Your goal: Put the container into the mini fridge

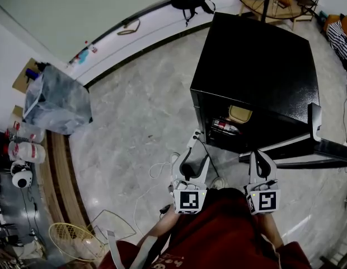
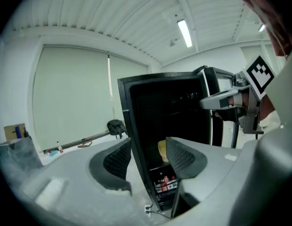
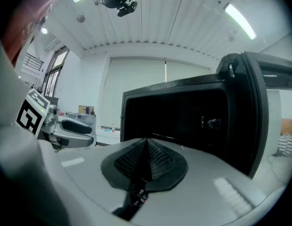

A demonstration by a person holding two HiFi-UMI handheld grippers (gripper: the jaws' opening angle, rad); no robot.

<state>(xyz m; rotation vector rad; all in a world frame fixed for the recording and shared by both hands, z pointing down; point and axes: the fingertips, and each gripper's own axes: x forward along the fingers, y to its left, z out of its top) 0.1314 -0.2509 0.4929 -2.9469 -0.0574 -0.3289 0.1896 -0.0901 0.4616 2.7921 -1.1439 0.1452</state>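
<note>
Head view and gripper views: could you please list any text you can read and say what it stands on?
No text reads clearly.
Left marker cube, right marker cube: square code patterns, no letters.
Packs in the mini fridge: labels too small.
White jugs: red labels too small.
Red shirt: print blurred.

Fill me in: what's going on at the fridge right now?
A person stands over the black mini fridge with a gripper in each hand. Its door is open, and a tan container already sits on a shelf inside. The left gripper is open and empty. The right gripper is shut on nothing. Both are short of the opening and touch nothing.
</note>
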